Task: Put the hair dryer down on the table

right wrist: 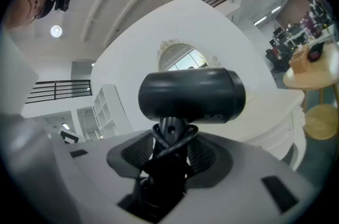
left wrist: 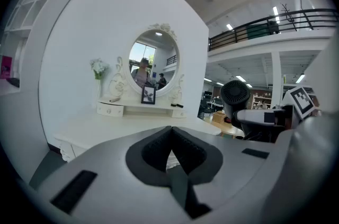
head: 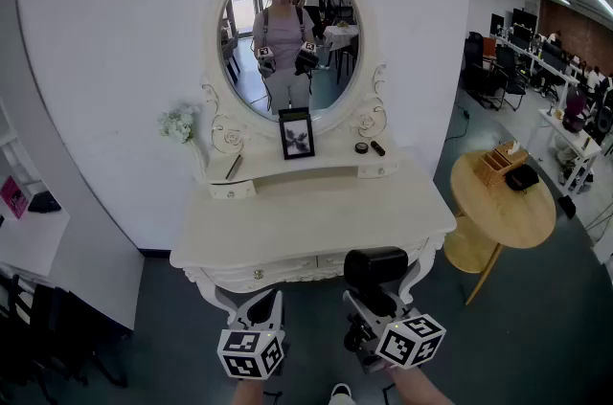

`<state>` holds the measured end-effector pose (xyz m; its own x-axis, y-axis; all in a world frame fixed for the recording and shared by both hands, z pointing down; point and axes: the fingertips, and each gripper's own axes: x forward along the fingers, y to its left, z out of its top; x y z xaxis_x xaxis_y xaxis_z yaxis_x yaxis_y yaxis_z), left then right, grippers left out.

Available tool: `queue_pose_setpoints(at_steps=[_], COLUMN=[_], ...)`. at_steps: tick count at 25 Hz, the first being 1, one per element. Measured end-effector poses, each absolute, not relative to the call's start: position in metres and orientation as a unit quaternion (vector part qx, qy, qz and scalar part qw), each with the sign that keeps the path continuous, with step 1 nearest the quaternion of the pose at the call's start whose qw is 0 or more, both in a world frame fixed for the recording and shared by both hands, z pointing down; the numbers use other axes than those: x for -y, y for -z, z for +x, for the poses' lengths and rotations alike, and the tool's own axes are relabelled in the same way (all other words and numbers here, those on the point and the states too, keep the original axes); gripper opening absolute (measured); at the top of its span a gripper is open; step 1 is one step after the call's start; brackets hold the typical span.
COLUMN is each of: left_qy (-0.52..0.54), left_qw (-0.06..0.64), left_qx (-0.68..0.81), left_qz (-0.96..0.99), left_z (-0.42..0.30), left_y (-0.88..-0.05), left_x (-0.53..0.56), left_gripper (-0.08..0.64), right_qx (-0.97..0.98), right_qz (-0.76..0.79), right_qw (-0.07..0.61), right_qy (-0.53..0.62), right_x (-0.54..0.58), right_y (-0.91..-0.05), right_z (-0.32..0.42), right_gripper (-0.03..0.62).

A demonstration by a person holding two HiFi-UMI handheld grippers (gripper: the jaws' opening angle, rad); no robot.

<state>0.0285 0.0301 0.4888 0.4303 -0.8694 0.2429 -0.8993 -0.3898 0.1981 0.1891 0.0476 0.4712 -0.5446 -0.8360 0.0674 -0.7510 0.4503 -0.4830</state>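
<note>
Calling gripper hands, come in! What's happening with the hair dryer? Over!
Left gripper shut, empty. Right gripper shut on black hair dryer, held before white dressing table, not down yet. Nothing in the way.

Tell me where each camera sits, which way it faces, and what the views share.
Head view: on the person's head, looking steeply down at the white dressing table and oval mirror; the left gripper, right gripper and a forearm show at the bottom.
Left gripper view: rides the left gripper, looking along its shut, empty jaws toward the dressing table.
Right gripper view: rides the right gripper, looking along jaws clamped on the hair dryer.
Shared: all three show the hair dryer and mirror.
</note>
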Motion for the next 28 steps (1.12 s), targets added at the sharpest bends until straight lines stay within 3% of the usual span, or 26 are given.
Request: queue_pose_setpoints(at_steps=[14, 28], left_qy=[-0.059, -0.052], left_qw=[0.166, 0.17], left_qx=[0.509, 0.499], left_qz=[0.842, 0.848], left_z=[-0.028, -0.04], left_y=[-0.502, -0.506], left_x=[-0.141, -0.167], left_gripper=[0.0, 0.0], right_qx=[-0.841, -0.834], right_qz=[-0.473, -0.492], right_qw=[0.104, 0.086], right_qy=[0.242, 0.233], right_x=[-0.149, -0.176], right_y=[-0.468, -0.464], right_z=[0.128, 0.118], right_gripper=[0.199, 0.199])
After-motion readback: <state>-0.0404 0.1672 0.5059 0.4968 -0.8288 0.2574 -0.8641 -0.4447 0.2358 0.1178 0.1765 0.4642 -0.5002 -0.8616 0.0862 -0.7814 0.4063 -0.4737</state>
